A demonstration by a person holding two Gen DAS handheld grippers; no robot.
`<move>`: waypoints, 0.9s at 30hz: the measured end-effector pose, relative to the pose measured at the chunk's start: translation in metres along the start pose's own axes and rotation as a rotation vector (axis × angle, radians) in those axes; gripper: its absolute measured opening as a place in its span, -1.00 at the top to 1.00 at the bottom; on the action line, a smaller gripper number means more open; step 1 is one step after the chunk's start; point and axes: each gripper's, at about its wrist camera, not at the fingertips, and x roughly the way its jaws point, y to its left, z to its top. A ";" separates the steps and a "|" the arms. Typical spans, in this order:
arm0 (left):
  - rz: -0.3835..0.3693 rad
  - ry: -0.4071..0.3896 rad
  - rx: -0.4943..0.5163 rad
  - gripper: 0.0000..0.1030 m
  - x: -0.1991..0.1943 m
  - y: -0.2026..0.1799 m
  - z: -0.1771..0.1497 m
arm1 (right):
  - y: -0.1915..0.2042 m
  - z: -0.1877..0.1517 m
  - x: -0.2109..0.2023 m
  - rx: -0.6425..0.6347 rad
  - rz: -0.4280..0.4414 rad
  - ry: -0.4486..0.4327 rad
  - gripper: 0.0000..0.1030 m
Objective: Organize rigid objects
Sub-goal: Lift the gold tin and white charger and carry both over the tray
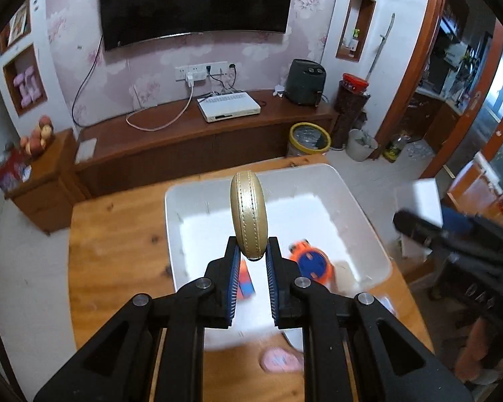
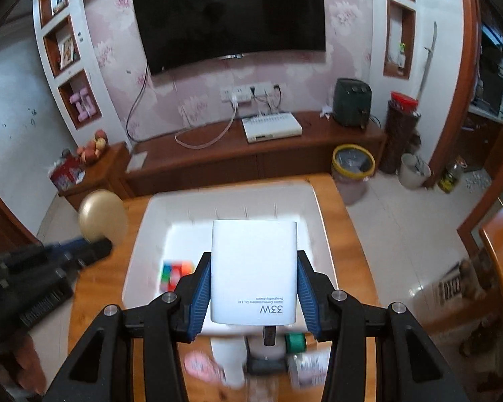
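You're mid-carry w/ both tools over the white bin [image 1: 362, 201]: your left gripper [image 1: 250, 258] pinches the gold oval case [image 1: 248, 214] edge-on above its middle, and your right gripper [image 2: 254, 288] clamps the white 33W charger [image 2: 254, 268] above its near side. Next, prob lower each into a bare patch away from the orange toy [image 1: 312, 263] and colour cube [image 2: 174, 273] (both already inside), then spread the jaws.

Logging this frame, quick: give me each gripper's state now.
Left gripper: closed on the gold oval case.
Right gripper: closed on the white 33W charger.
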 end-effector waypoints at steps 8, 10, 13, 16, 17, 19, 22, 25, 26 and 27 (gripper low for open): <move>0.074 0.095 0.005 0.70 0.073 0.013 0.023 | -0.001 0.040 0.071 0.032 0.001 0.062 0.09; 0.097 0.131 0.015 0.70 0.092 0.014 0.022 | 0.000 0.034 0.097 0.046 0.006 0.115 0.09; 0.129 0.181 0.049 0.70 0.116 0.012 0.015 | 0.004 0.018 0.131 0.035 0.014 0.198 0.09; 0.143 0.226 0.061 0.70 0.136 0.010 0.009 | 0.012 -0.003 0.158 0.003 0.028 0.277 0.09; 0.148 0.236 0.064 0.69 0.141 0.010 0.008 | 0.015 -0.010 0.165 -0.008 0.034 0.300 0.09; 0.160 0.251 0.072 0.69 0.149 0.010 0.005 | 0.020 -0.022 0.177 -0.030 0.045 0.338 0.09; 0.171 0.275 0.081 0.69 0.158 0.010 0.002 | 0.029 -0.034 0.187 -0.060 0.053 0.383 0.09; 0.179 0.299 0.078 0.69 0.167 0.011 0.000 | 0.031 -0.038 0.193 -0.071 0.056 0.406 0.09; 0.181 0.304 0.079 0.69 0.168 0.011 -0.001 | 0.031 -0.040 0.193 -0.067 0.056 0.412 0.08; 0.181 0.308 0.077 0.69 0.170 0.011 -0.002 | 0.031 -0.042 0.193 -0.060 0.066 0.416 0.08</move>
